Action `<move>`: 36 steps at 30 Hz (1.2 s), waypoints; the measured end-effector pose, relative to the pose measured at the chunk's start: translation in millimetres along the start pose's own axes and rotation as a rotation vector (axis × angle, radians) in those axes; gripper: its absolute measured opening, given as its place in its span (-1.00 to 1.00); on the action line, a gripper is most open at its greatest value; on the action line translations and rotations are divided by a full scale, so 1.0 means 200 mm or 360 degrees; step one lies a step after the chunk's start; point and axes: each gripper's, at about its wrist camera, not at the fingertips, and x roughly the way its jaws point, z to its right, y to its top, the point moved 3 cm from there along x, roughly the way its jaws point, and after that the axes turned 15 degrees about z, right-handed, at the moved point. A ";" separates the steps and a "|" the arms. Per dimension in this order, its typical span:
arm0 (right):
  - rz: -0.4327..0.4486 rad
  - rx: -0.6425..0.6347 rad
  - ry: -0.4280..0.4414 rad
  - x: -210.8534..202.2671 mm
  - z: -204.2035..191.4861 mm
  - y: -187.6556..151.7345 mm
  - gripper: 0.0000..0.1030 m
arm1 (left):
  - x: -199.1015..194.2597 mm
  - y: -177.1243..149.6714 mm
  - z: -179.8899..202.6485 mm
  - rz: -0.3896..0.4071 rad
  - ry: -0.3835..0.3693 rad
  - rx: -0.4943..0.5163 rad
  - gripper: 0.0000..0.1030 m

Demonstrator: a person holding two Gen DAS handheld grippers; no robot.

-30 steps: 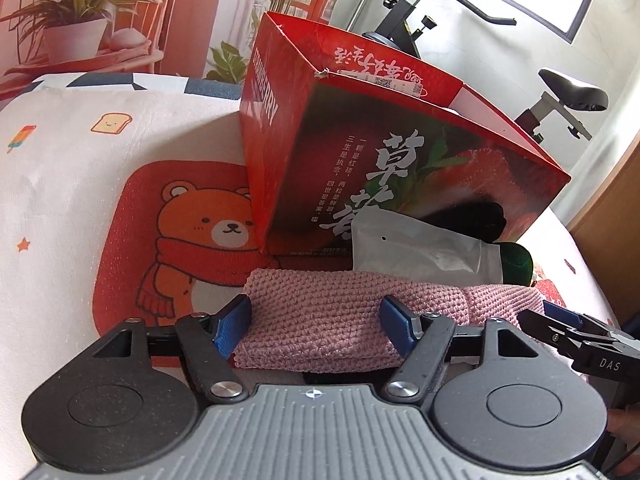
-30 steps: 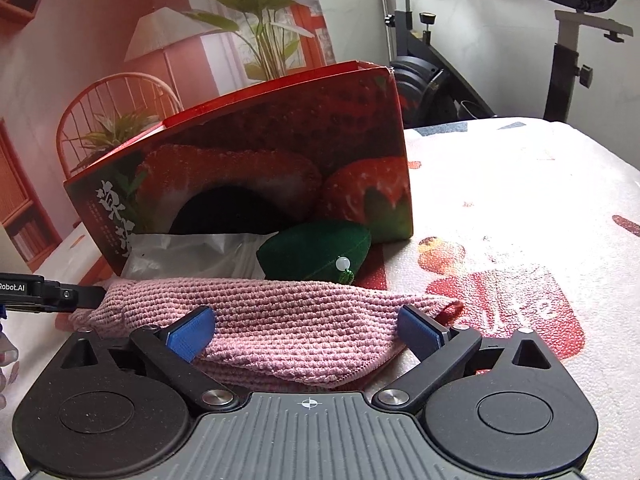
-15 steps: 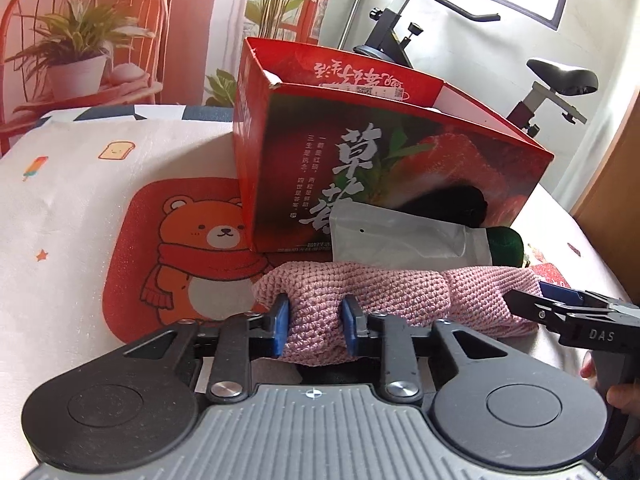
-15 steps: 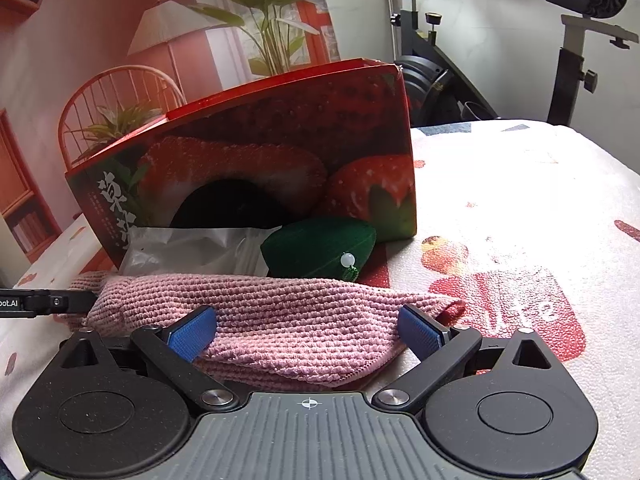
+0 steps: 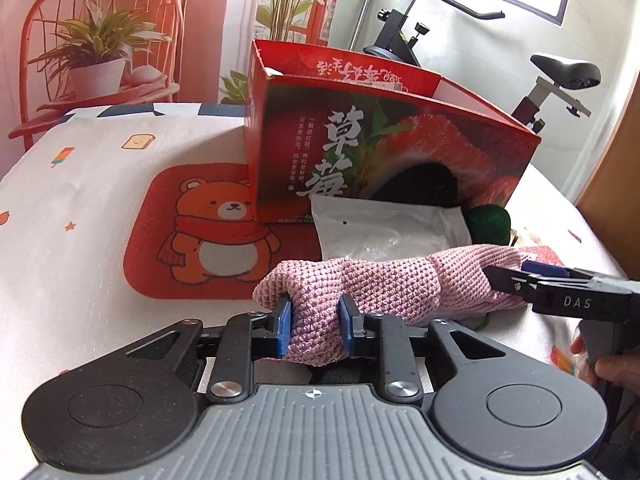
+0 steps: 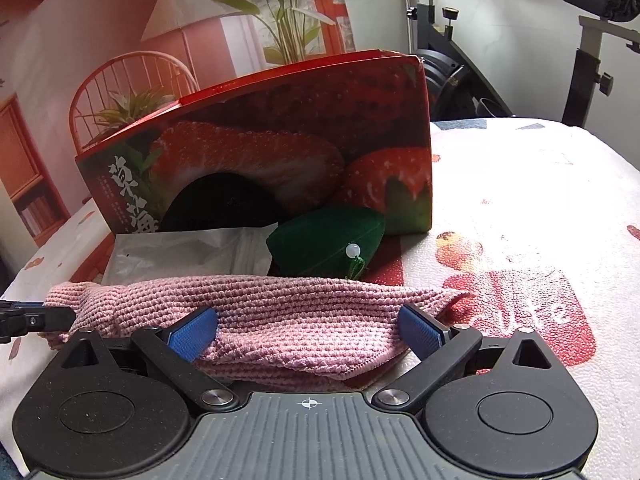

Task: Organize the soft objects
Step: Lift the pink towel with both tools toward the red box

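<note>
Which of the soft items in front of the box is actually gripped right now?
The pink knitted cloth: the left gripper is clamped on its end. The green plush leaf and white pouch lie untouched against the red box.

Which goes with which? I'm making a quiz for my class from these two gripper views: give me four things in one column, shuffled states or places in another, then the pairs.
Things:
1. left gripper
2. right gripper
3. green pouch
4. white bag

States or places:
A. fingers spread wide around the pink knit cloth
B. lies flat against the front of the red box
C. shut on the pink knit cloth
D. has a white bead on a cord

Pairs: 1-C, 2-A, 3-D, 4-B
</note>
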 end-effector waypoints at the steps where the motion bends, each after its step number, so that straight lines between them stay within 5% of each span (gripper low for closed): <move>1: -0.0003 -0.0006 0.0003 0.00 0.00 0.00 0.88 | 0.00 0.00 0.00 -0.0006 0.0002 -0.0011 -0.49; 13: -0.0020 -0.0011 0.0042 -0.01 -0.01 0.00 0.69 | 0.03 -0.03 -0.02 -0.0019 0.0000 -0.0021 -0.46; 24: -0.0064 0.0003 0.0085 -0.05 -0.06 -0.02 -0.04 | 0.01 -0.02 0.00 -0.0001 -0.0021 0.0007 -0.45; 29: -0.0074 0.0029 0.0092 -0.10 -0.08 -0.03 -0.57 | -0.02 -0.01 0.01 0.0034 -0.0034 0.0031 -0.46; 36: 0.0056 -0.0038 0.0076 -0.22 -0.13 -0.01 -0.69 | -0.10 0.01 0.03 0.0108 -0.0056 0.0069 -0.46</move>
